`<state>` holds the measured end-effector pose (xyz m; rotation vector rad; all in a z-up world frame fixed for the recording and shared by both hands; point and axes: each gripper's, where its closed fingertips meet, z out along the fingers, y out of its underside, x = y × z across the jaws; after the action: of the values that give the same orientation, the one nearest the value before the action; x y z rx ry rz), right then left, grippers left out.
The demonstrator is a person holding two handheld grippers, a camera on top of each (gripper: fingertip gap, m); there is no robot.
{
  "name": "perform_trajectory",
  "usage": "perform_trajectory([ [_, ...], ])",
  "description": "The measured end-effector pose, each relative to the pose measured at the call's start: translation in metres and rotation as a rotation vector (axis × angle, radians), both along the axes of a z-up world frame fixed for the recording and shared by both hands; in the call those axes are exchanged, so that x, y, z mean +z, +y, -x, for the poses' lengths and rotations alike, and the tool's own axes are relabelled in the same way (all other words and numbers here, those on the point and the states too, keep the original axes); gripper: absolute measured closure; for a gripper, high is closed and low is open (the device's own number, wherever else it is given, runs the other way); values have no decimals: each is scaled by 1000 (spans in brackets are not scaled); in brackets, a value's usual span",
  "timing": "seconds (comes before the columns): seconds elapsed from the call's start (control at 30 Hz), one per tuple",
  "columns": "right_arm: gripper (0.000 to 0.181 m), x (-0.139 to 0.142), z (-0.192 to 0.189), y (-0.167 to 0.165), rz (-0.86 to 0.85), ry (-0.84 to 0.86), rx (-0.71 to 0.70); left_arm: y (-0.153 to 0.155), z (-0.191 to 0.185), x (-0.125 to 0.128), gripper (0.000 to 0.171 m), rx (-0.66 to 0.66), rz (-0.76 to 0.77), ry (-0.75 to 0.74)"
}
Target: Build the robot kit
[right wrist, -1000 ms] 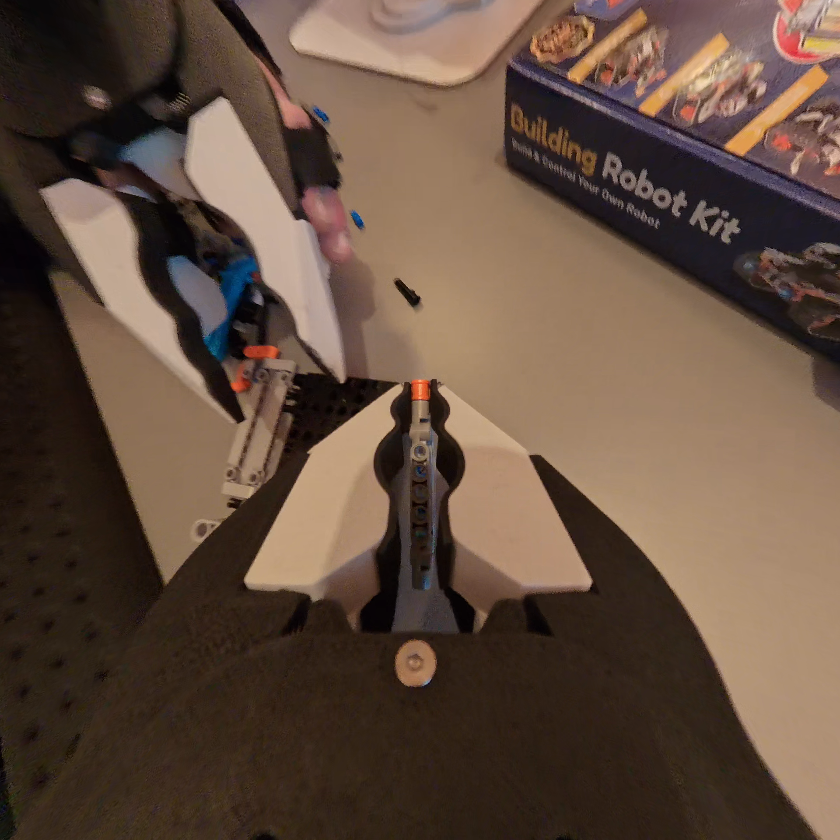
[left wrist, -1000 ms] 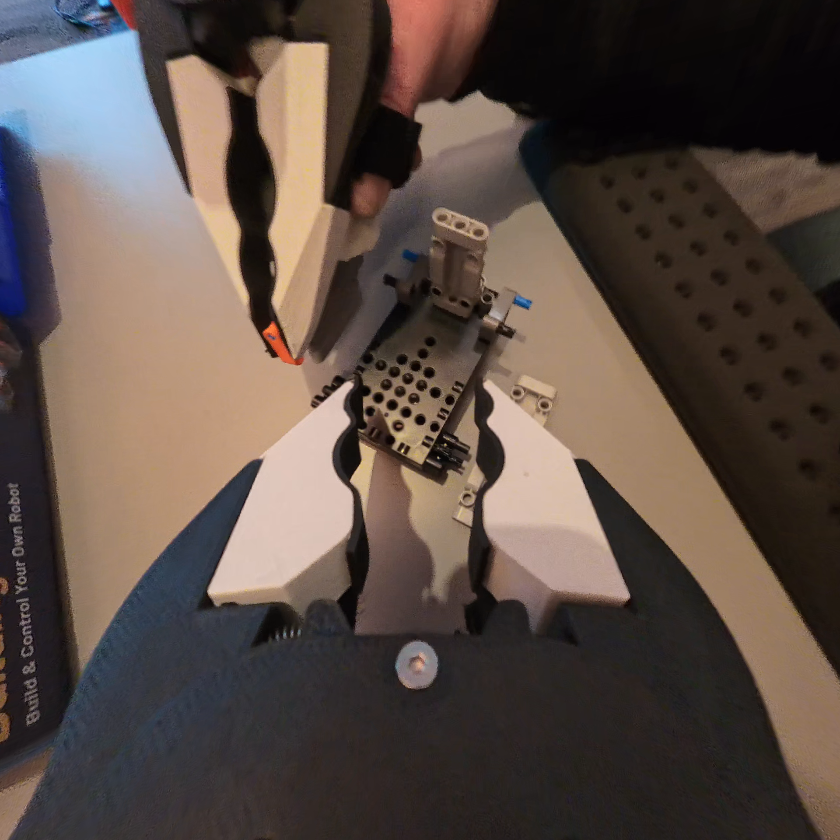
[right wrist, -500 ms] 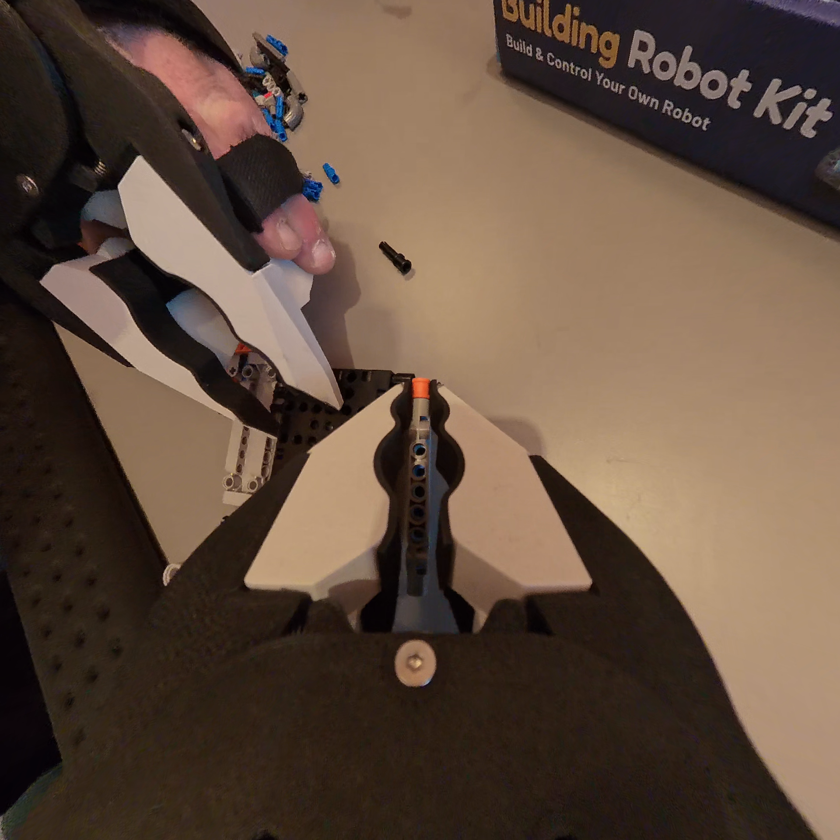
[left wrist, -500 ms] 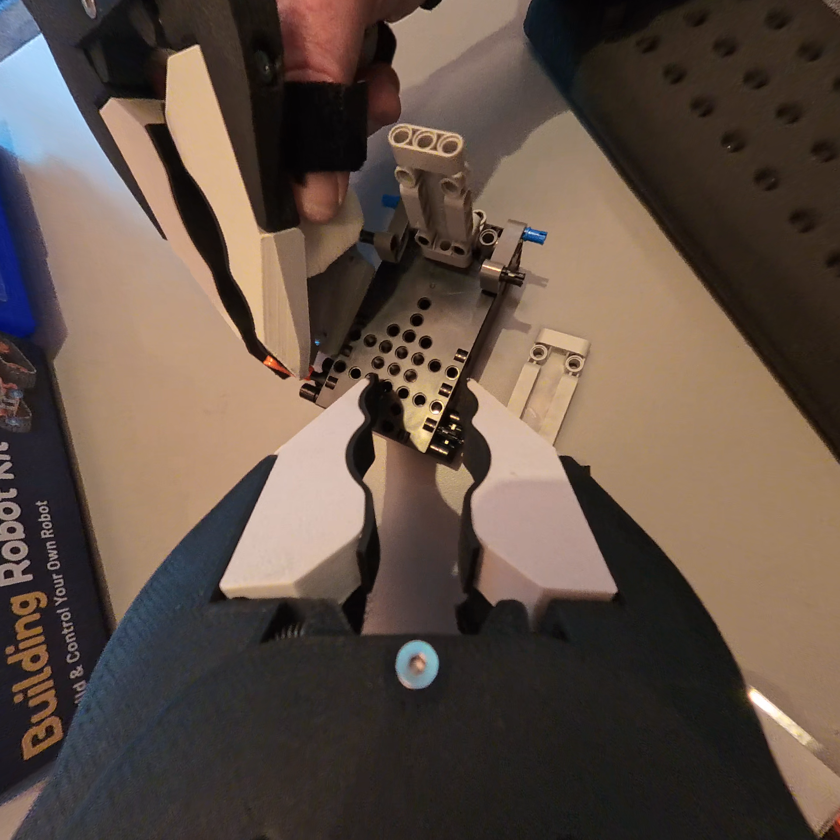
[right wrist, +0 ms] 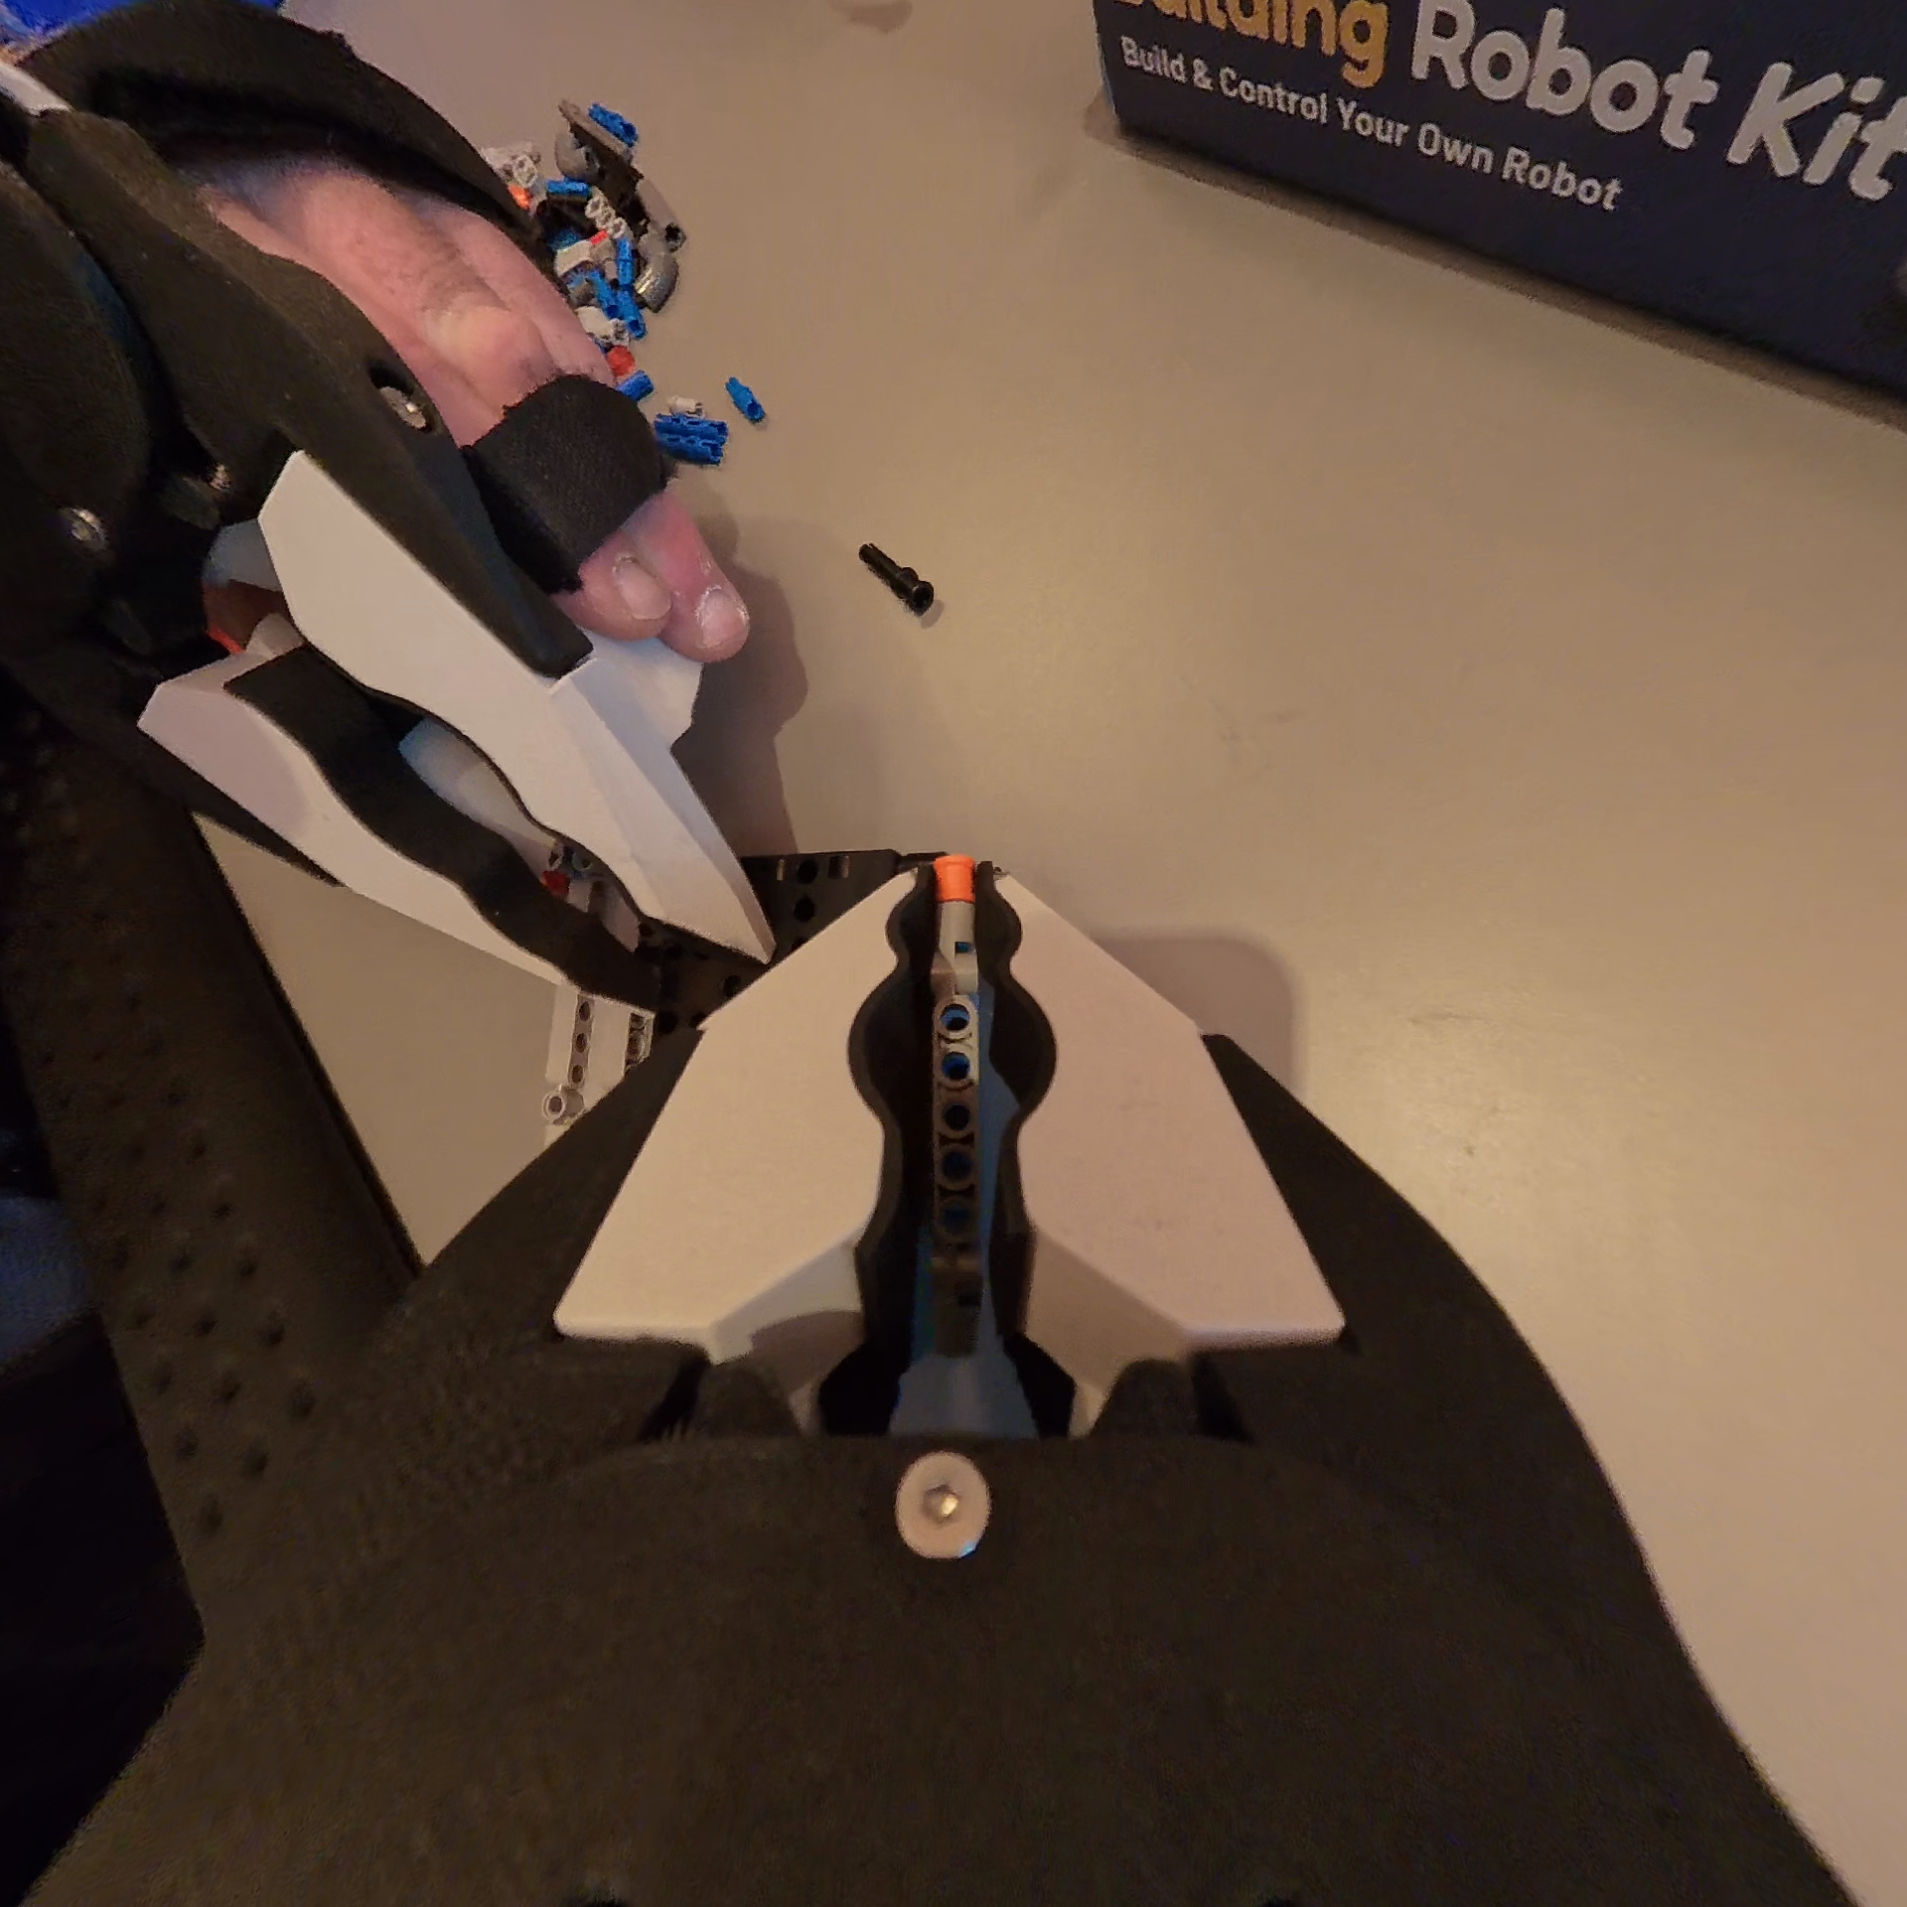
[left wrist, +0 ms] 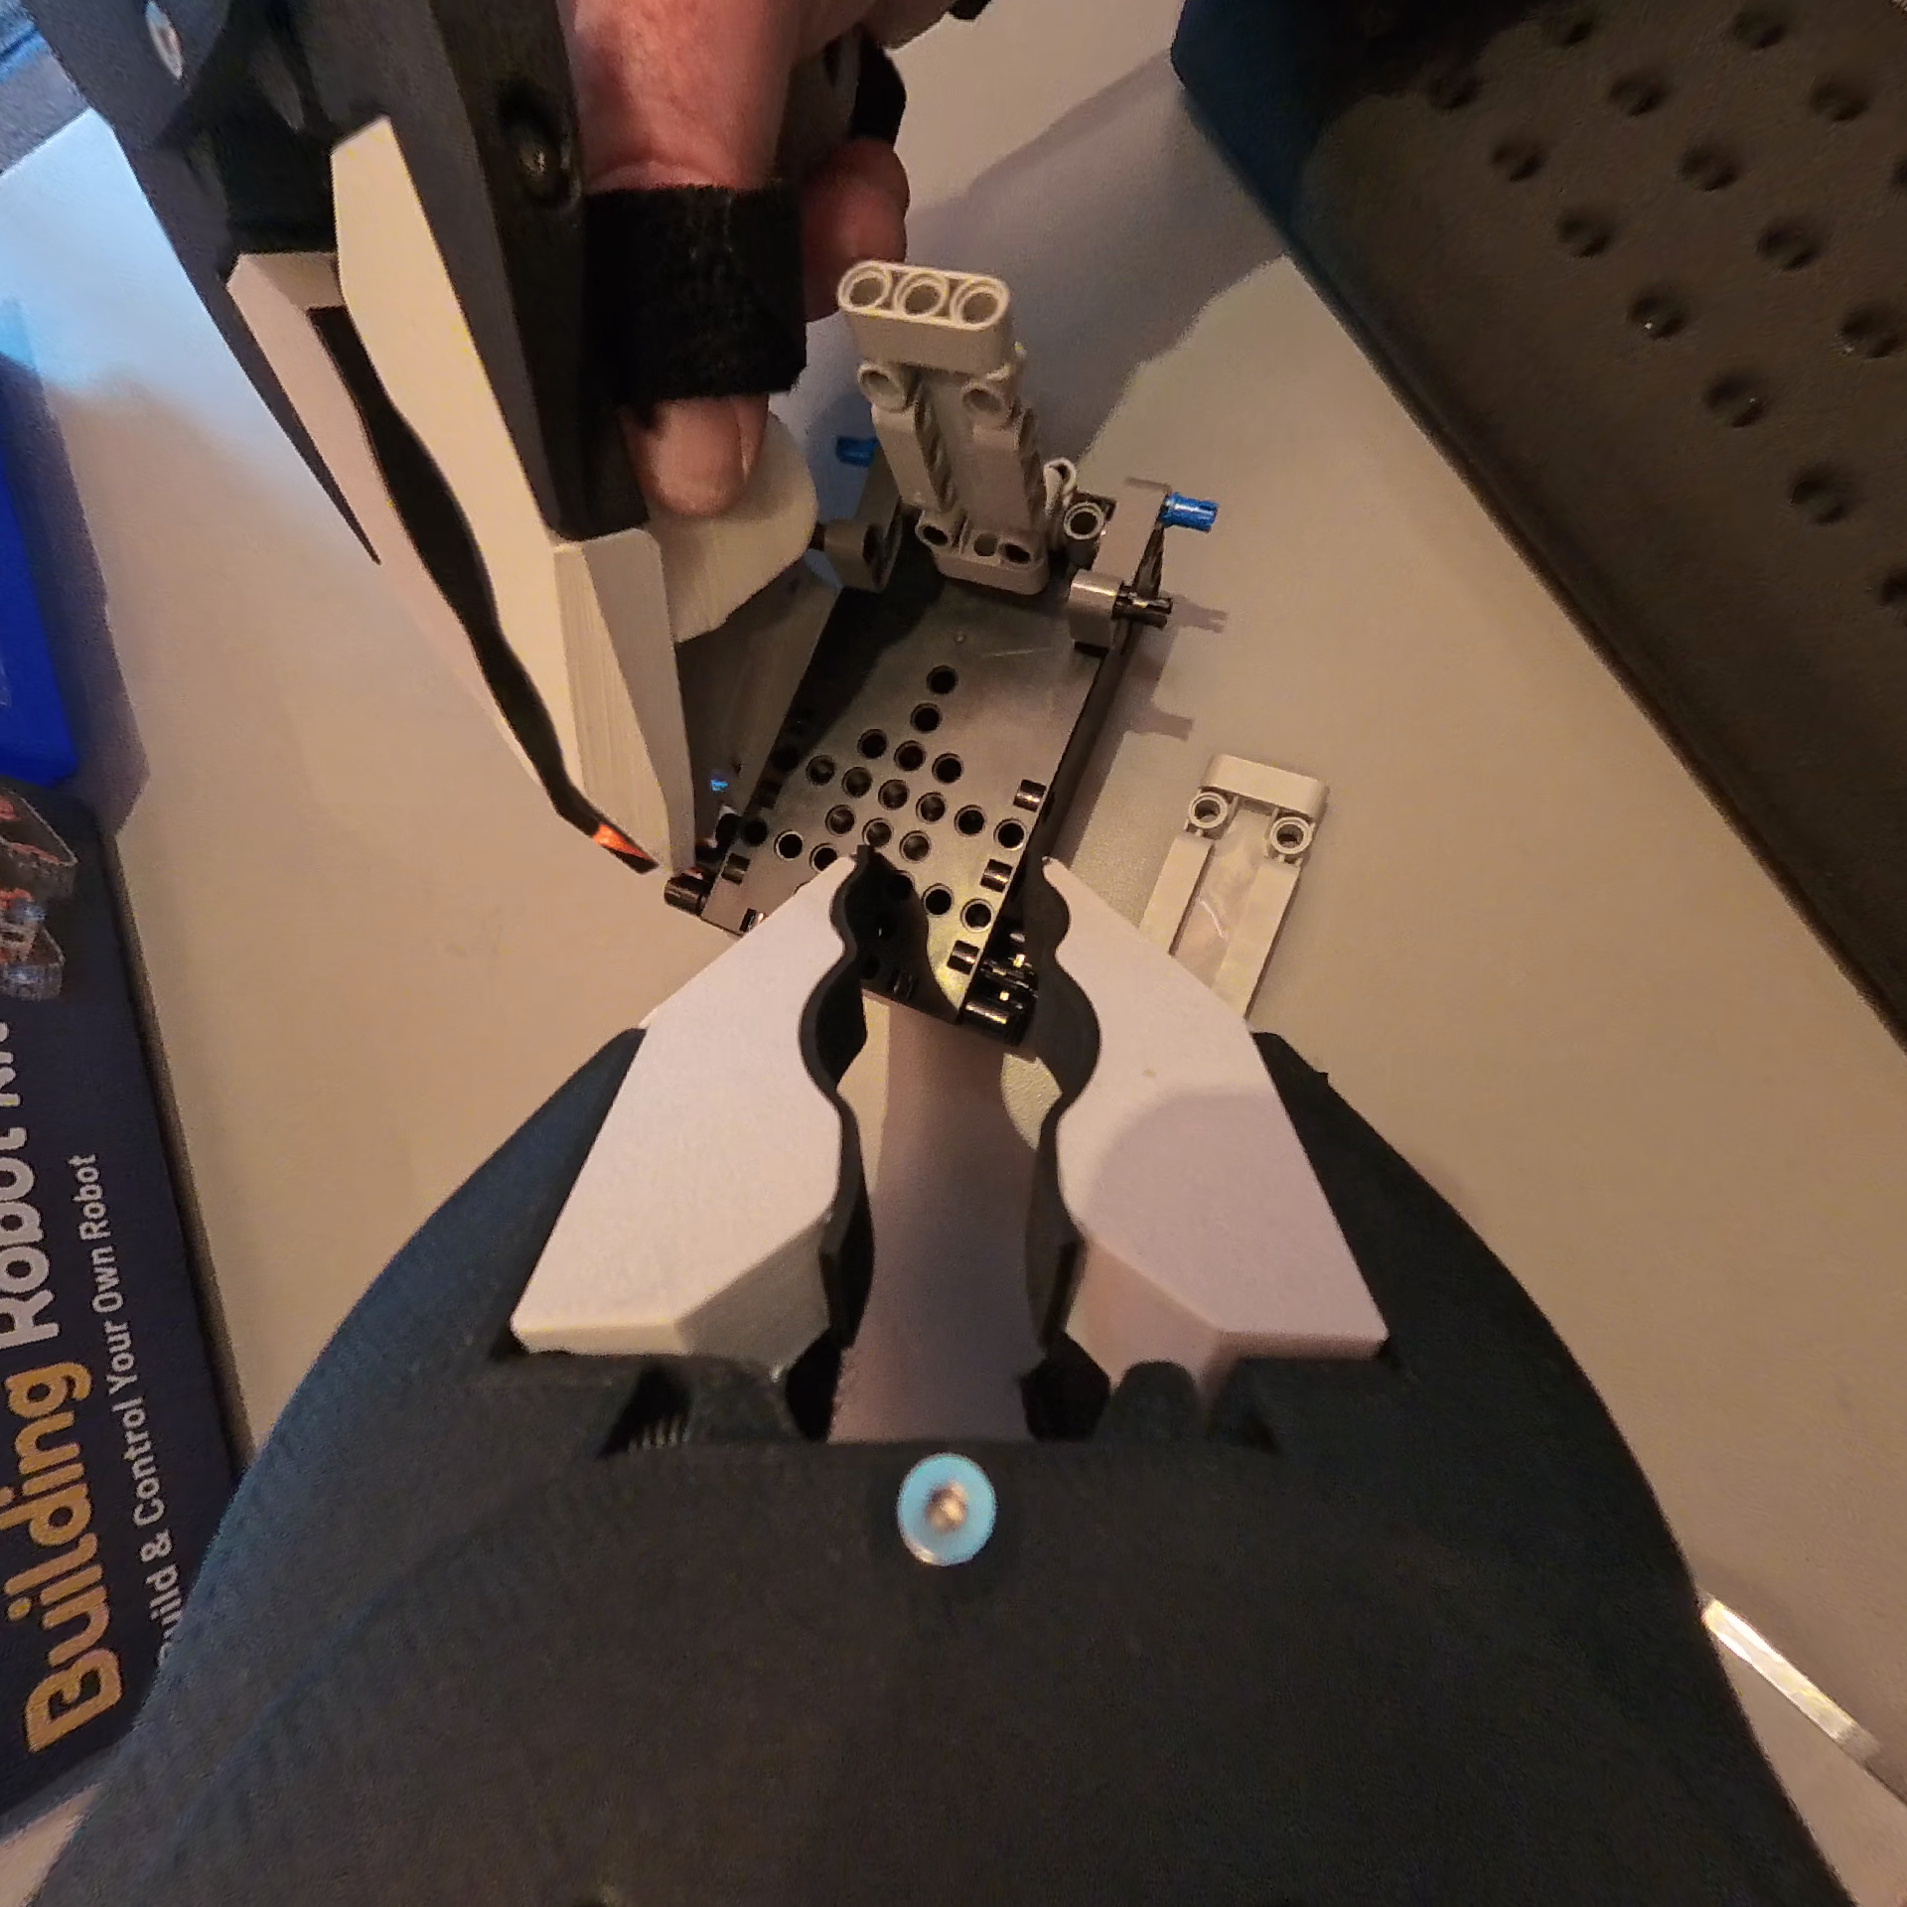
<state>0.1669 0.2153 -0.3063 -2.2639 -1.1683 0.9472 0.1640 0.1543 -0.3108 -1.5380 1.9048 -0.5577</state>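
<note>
The plate (left wrist: 908, 784) is glossy black plastic; the beam (right wrist: 958, 1125) looks like matt grey plastic, though shadowed. Gripper fingers (left wrist: 712, 1135) are matt white, finely ridged plastic. The table (right wrist: 1342, 671) is smooth.

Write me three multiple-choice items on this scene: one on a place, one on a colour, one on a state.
1. The loose black pin lies:
A) on the box
B) on the bare table
C) in the black plate

2. The tip of the grey beam is:
A) blue
B) green
C) orange

3. The right claw is:
A) shut on the grey beam
B) open and empty
C) shut on the black pin

Answers:
1 B, it lies alone on the tabletop.
2 C, an orange end pokes past the fingertips.
3 A, both fingers press the beam's sides.
</note>
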Motion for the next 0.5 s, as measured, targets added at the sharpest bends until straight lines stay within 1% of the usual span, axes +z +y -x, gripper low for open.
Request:
perform_trajectory([
  [0.1, 176, 0, 0, -2, 29, 29, 7, -1, -1, 0, 146, 2, 6, -6],
  [0.23, 176, 1, -1, -4, 27, 32, 18, -2, -2, 0, 147, 1, 5, -6],
  [0.5, 176, 0, -6, -7, -61, -22, 47, -4, -4, 0, 146, 3, 22, -13],
])
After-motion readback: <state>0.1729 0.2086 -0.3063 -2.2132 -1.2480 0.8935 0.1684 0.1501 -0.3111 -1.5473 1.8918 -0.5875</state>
